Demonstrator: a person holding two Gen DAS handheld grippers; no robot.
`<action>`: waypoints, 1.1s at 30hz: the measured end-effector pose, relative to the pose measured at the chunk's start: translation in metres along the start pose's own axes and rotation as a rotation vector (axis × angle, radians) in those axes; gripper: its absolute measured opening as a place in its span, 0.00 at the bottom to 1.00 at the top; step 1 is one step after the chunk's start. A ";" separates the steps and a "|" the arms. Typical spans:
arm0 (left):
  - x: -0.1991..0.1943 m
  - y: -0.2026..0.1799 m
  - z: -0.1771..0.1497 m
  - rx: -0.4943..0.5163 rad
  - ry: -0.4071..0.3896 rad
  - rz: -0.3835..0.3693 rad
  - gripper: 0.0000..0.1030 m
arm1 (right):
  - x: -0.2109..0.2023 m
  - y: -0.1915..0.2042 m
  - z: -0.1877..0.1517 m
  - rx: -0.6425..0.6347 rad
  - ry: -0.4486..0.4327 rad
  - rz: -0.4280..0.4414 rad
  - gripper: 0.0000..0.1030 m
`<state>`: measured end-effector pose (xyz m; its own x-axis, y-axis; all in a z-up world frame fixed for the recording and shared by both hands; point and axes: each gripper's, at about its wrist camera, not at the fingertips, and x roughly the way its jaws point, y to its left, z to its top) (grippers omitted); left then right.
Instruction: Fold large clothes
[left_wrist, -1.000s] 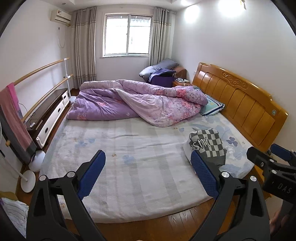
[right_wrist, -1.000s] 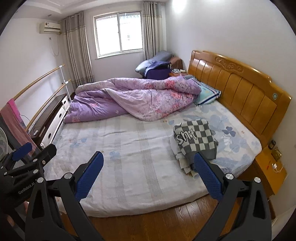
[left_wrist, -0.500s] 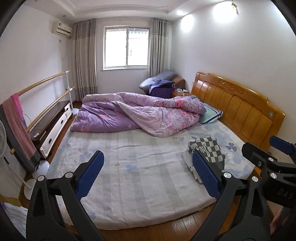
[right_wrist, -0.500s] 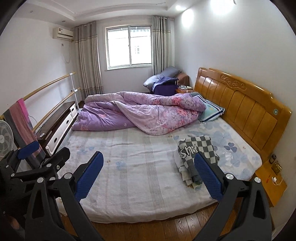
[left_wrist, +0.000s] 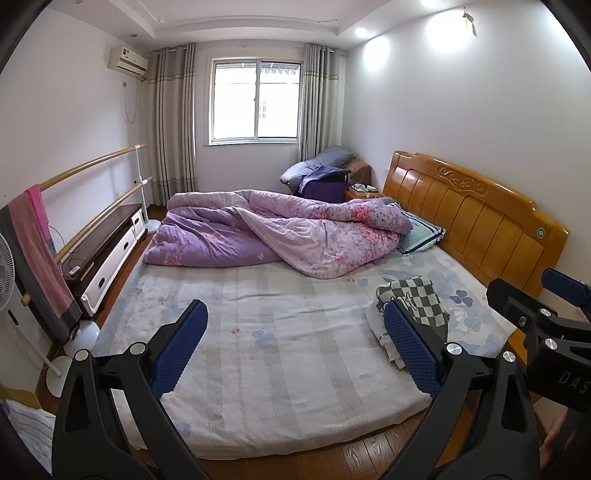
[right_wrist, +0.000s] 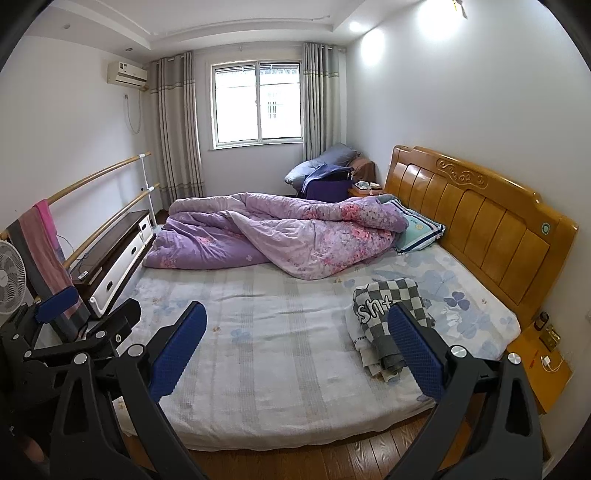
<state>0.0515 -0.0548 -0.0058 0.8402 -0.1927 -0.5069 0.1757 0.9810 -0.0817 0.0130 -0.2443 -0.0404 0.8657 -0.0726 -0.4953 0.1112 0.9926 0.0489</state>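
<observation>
At the left, the left gripper (left_wrist: 295, 347) hangs over the near edge of the bed (left_wrist: 258, 332), jaws wide apart and empty. A purple quilt (left_wrist: 277, 232) lies bunched across the far side. To the right, a folded checkered garment (right_wrist: 391, 306) rests near the wooden headboard (right_wrist: 480, 218). The right gripper (right_wrist: 299, 347) also gapes, empty.

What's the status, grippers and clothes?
Left gripper and right gripper open, empty. Grey-and-white checkered folded garment on floral bedsheet. Nothing blocking.

Folded clothes (right_wrist: 388, 314) on bed (right_wrist: 277, 350), quilt (right_wrist: 280, 236) behind.
</observation>
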 end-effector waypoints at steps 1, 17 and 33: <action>0.000 0.000 0.000 0.002 -0.003 0.003 0.94 | 0.000 0.000 0.000 -0.001 0.001 -0.001 0.92; 0.002 -0.004 -0.002 -0.007 0.001 0.018 0.94 | 0.003 0.001 -0.001 -0.004 0.005 -0.002 0.92; 0.006 -0.001 -0.005 -0.003 -0.014 0.030 0.94 | 0.010 -0.004 0.000 -0.002 0.014 0.009 0.92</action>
<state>0.0536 -0.0570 -0.0131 0.8522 -0.1633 -0.4971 0.1488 0.9865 -0.0690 0.0206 -0.2485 -0.0457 0.8595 -0.0623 -0.5073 0.1027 0.9934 0.0520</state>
